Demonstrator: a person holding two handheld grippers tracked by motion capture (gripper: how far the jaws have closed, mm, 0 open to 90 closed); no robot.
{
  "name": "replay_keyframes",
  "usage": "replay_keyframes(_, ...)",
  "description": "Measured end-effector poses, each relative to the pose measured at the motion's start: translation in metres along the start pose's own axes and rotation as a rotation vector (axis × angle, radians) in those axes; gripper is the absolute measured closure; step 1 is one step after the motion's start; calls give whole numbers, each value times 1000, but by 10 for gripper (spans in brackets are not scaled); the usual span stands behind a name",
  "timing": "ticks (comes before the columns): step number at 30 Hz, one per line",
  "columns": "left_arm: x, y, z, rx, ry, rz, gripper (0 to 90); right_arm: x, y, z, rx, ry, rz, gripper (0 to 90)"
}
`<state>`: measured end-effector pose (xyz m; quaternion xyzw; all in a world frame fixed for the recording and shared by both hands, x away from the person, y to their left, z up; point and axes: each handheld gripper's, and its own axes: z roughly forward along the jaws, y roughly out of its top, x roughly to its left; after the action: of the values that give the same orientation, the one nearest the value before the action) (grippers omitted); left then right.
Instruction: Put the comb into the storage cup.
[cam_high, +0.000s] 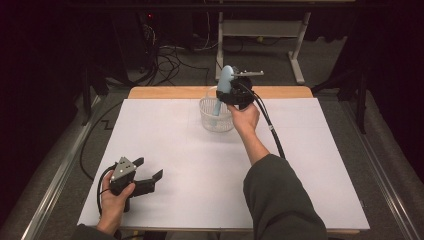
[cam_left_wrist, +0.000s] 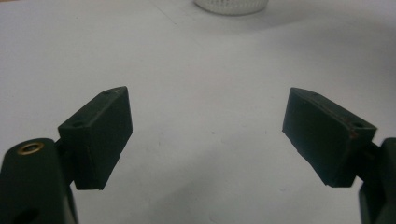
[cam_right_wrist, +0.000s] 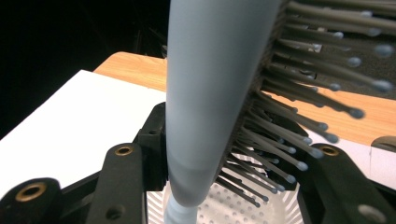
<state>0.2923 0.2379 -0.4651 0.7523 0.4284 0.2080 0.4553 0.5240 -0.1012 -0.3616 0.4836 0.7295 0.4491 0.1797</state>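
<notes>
1. The right claw (cam_high: 231, 95) is clenched on the pale blue hairbrush (cam_high: 223, 85), handle down in the clear basket (cam_high: 216, 117) near the table's far edge
2. The step looks like placing the brush; next, I think, lower and release
3. The left claw (cam_high: 150, 170) rests released near the front left corner

Pale blue hairbrush (cam_high: 224, 85) upright, handle down inside clear perforated basket (cam_high: 210, 121).

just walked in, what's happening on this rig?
A person works two handheld grippers at a white-covered table. The right gripper is shut on a pale blue hairbrush, held upright with its handle end down inside a clear perforated basket at the far side of the table; the bristles show in the right gripper view. The left gripper sits near the person's edge, jaws open, holding nothing.
</notes>
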Motion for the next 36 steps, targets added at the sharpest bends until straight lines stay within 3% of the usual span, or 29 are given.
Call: replay_keyframes(36, 0, 0, 0, -1, -6, -3, 170, 6, -6, 9, 25, -16, -3, 511)
